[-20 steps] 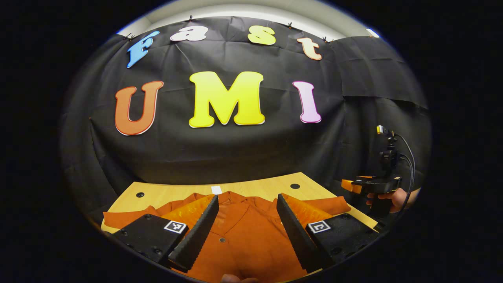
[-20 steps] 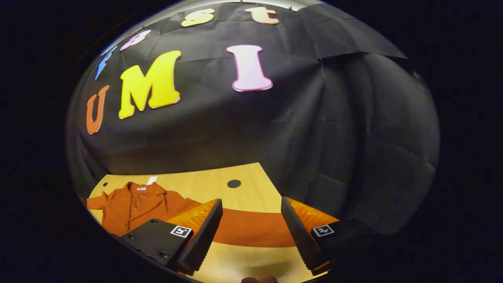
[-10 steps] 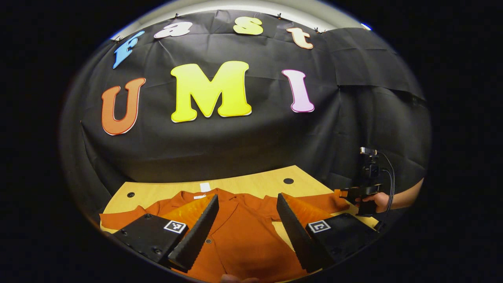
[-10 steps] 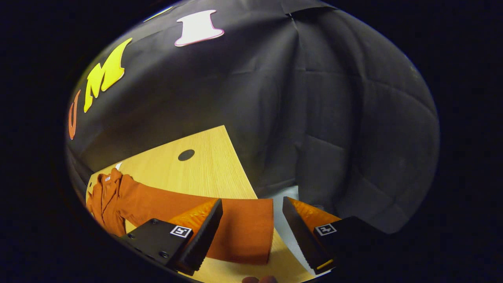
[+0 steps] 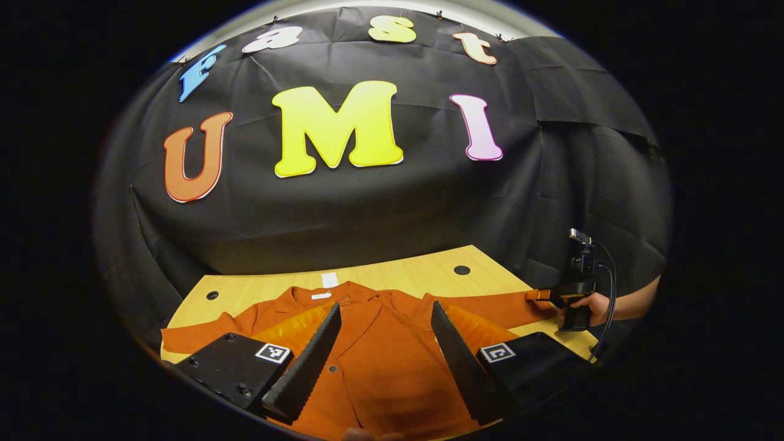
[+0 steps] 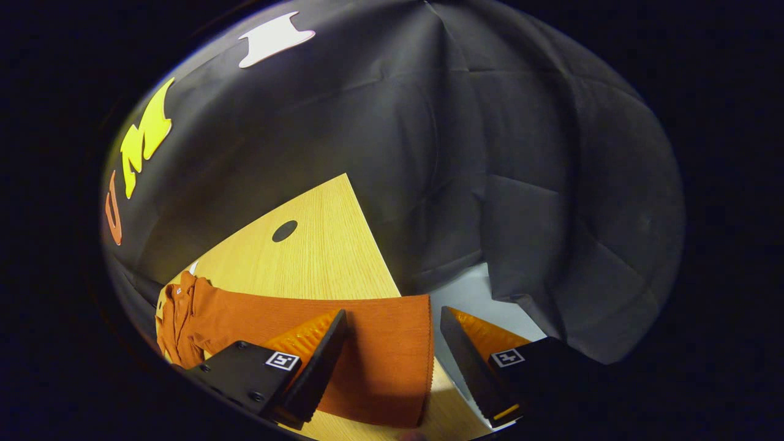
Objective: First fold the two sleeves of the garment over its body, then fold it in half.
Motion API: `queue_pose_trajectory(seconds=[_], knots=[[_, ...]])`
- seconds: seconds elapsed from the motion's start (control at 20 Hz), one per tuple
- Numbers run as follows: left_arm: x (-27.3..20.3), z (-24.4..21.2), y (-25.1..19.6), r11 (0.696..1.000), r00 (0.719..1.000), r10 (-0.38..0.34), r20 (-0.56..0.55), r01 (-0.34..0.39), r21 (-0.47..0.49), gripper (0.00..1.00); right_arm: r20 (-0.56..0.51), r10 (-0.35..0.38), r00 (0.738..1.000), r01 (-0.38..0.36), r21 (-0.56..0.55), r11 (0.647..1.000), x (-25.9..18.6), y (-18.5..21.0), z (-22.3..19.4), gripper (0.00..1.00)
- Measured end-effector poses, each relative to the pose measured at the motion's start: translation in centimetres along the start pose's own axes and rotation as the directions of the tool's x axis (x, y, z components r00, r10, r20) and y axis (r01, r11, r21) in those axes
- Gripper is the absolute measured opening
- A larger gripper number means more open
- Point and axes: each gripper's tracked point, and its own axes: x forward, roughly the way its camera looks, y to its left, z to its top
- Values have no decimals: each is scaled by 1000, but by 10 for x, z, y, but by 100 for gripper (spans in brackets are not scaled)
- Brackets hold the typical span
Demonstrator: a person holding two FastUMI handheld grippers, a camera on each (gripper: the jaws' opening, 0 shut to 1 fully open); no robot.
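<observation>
Nearest, left gripper [image 5: 383,343]: at the bottom of the left gripper view, jaws spread wide, nothing between them, poised over the shirt's front.
Right gripper [image 6: 392,352]: at the bottom of the right gripper view, jaws wide apart, gripping nothing; sleeve cuff lying in the gap; seen also at the right edge of the left gripper view [image 5: 554,297], at the sleeve's end.
Shirt [image 5: 380,355]: rust-orange, buttoned, spread flat, lower centre of the left gripper view, collar toward the far edge of the table.
Right sleeve [image 6: 367,343]: stretched out flat across the lower middle of the right gripper view, cuff at the table's near right edge.
Left sleeve [image 5: 196,335]: stretched out toward the lower left of the left gripper view.
Hand [image 5: 595,306]: right edge of the left gripper view, around the right gripper's handle.
Table [image 6: 318,245]: light wood, dark round hole [image 6: 285,231] near its far corner.
Booth wall [image 6: 490,153]: black cloth, behind everything.
</observation>
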Motion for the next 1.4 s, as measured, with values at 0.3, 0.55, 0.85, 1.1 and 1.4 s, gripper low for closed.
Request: queue_pose_trajectory(seconds=[0.3, 0.55, 0.85, 1.1, 1.4], knots=[[-1, 4, 5, 1000, 1000, -11, 14, 11, 13, 96, -35, -40, 999, 40, -1, 999, -2, 4, -2, 82], [-4, 3, 21, 1000, 1000, 3, 16, -3, 3, 96, -27, -139, 990, 134, -125, 983, -13, -3, 4, 43], [-15, 3, 39, 999, 999, 36, 27, -36, -11, 96, -44, -174, 984, 168, -111, 979, -18, 0, 4, 4], [-23, 7, 57, 995, 994, 93, 51, -91, -31, 96, 12, -117, 993, 117, -104, 988, -51, 35, 30, 4], [-40, 10, 94, 989, 988, 131, 80, -124, -79, 96, 107, -15, 994, 28, -122, 992, -110, 133, 79, 4]])
